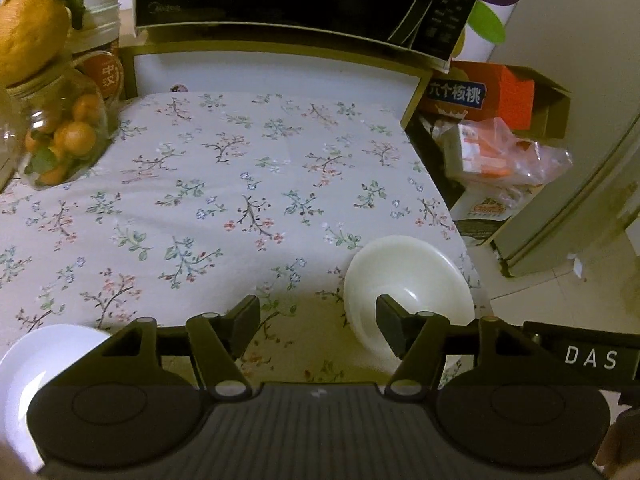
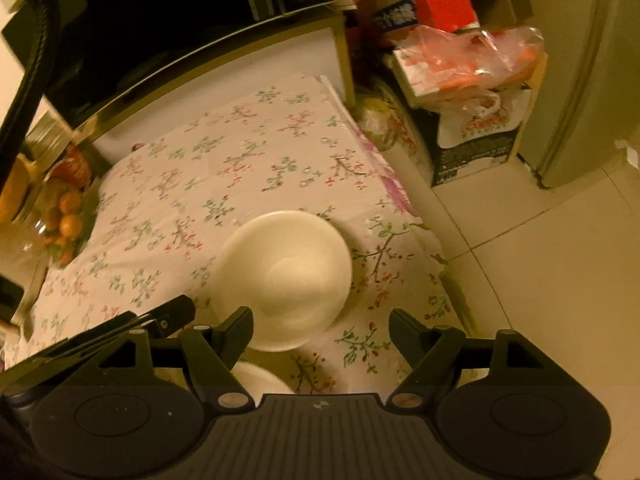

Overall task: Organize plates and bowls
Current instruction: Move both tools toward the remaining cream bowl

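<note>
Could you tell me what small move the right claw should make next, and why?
Probably ease the right claw forward and down so one finger slips over the near rim of the cream bowl. The claw is open and empty, and the bowl sits just ahead, slightly left of its gap.

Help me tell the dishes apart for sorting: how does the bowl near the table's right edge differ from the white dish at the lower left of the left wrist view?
The bowl looks cream and shows whole, deep with sloping walls; the white dish looks brighter and bluish, and is half hidden behind the left gripper. The bowl sits by the tablecloth's right edge, the dish at the near left. Both are plain, undecorated and unheld.
</note>
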Motion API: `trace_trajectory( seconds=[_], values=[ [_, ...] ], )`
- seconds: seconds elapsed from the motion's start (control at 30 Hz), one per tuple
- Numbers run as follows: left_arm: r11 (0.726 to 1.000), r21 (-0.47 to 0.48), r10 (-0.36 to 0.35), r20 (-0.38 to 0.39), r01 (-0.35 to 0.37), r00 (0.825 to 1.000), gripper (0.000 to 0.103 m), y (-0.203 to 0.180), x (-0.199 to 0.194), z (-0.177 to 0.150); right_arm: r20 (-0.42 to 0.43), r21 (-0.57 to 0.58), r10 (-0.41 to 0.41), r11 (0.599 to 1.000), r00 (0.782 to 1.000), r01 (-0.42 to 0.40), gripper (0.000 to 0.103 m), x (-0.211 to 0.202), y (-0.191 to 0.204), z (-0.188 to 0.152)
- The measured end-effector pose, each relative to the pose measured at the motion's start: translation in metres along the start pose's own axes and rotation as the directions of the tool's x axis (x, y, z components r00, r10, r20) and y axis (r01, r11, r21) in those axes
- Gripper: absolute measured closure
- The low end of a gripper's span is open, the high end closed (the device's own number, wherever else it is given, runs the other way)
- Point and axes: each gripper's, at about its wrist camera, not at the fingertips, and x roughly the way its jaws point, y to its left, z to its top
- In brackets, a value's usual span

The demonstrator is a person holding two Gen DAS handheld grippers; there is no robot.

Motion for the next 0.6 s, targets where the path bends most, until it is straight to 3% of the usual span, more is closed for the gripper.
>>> trace_trajectory(
  seconds=[0.2,0.37,0.6],
  values=[
    [1.000,0.014,-0.005,-0.008,0.005,1.000,0.044,-0.003,0.011,0.006,-0.010,0.044,-0.015,0.999,1.000,0.015,0.029,0.007,-0.004,0.009],
    [1.000,-0.001,-0.016,-0.032,0.016,0.999,0.052,-0.003,0.021,0.008,-0.033,0.072,-0.022,0.997,0.999,0.024,0.029,0.018,-0.008,0.014],
    [0.999,-0.024,-0.030,-0.057,0.029,0.998,0.058,0.001,0.032,0.007,-0.070,0.116,-0.012,0.993,0.997,0.020,0.037,0.034,-0.011,0.016]
  ],
)
